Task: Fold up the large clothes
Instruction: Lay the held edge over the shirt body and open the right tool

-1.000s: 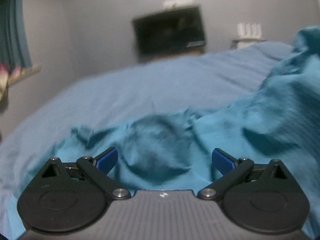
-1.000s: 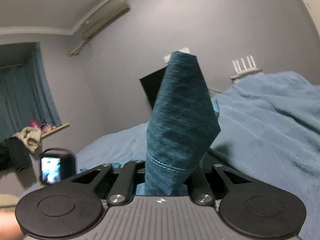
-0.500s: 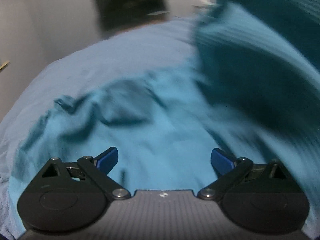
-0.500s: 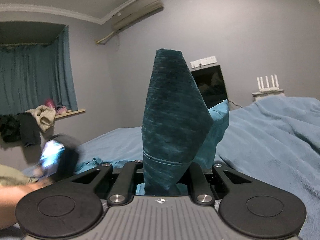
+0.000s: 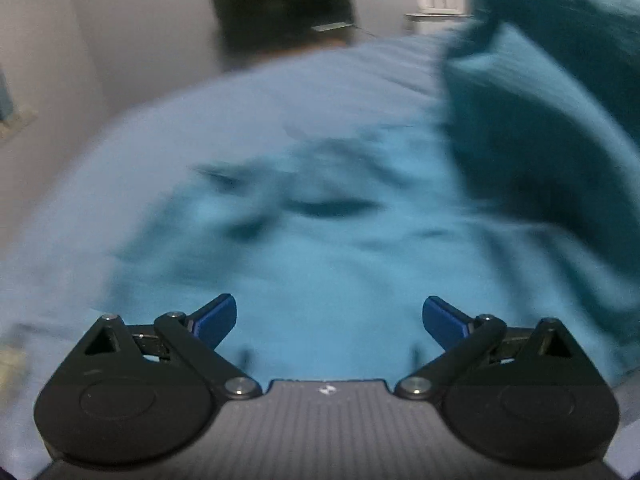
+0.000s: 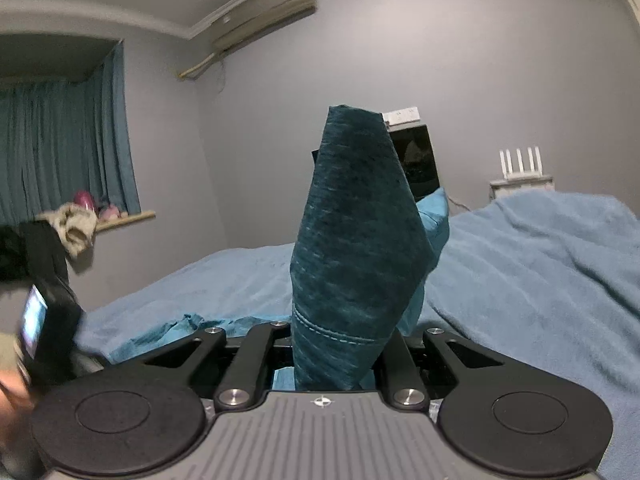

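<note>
A large teal garment [image 5: 320, 248] lies rumpled over the bed, blurred in the left wrist view. My left gripper [image 5: 330, 320] hovers just above it, open, with nothing between its blue pads [image 5: 216, 320]. To the right, a darker fold of the same garment [image 5: 540, 120] is lifted off the bed. In the right wrist view my right gripper [image 6: 334, 360] is shut on the garment's stitched hem, and the cloth [image 6: 352, 248] stands up in a tall peak that hides the fingertips.
The bed's light blue blanket [image 6: 540, 280] fills the right and far side. A dark screen [image 5: 280, 12] and a white router [image 6: 520, 164] stand against the grey wall. Curtain [image 6: 60, 152] and a cluttered sill [image 6: 80, 224] at left. A hand [image 6: 8, 392] holds the other tool's lit screen [image 6: 34, 320].
The left gripper has swept over the spread garment, still open, and the lifted fold now hangs at its right. The right gripper has risen and rolled a little, still gripping the hem.
</note>
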